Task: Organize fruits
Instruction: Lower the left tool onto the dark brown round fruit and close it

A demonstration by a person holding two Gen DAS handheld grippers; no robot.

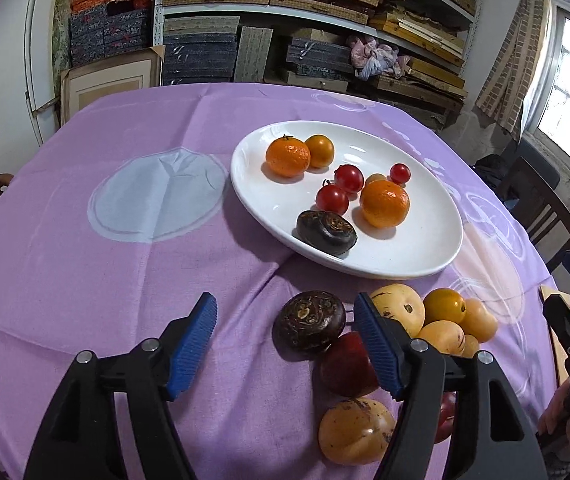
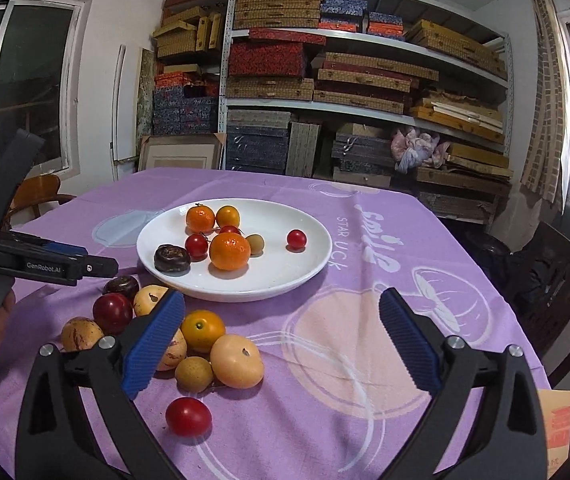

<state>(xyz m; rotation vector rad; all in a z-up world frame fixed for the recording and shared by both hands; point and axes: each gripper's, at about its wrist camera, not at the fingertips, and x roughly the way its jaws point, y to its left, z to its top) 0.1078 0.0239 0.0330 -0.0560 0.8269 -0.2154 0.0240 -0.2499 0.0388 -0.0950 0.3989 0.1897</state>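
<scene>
A white plate point(image 1: 405, 256) point(image 2: 293, 276) on the purple cloth holds two oranges, small red tomatoes, a yellow fruit and a dark water chestnut point(image 1: 327, 232) point(image 2: 171, 259). In front of it lies a loose pile: a second dark water chestnut point(image 1: 311, 324) point(image 2: 121, 285), a red fruit point(image 1: 347, 366), yellow fruits point(image 1: 403, 310) and an orange one point(image 2: 203, 330). My left gripper point(image 1: 285, 340) is open, its jaws standing around the loose chestnut. My right gripper point(image 2: 281, 340) is open and empty, over the cloth right of the pile. A lone red tomato point(image 2: 188, 416) lies near it.
The round table is covered by a purple cloth point(image 1: 125, 280). Wooden chairs stand at the left point(image 2: 41, 196) and right point(image 2: 557, 280). Shelves of boxes point(image 2: 365, 80) fill the back wall. A paper card point(image 2: 557, 420) lies at the table's right edge.
</scene>
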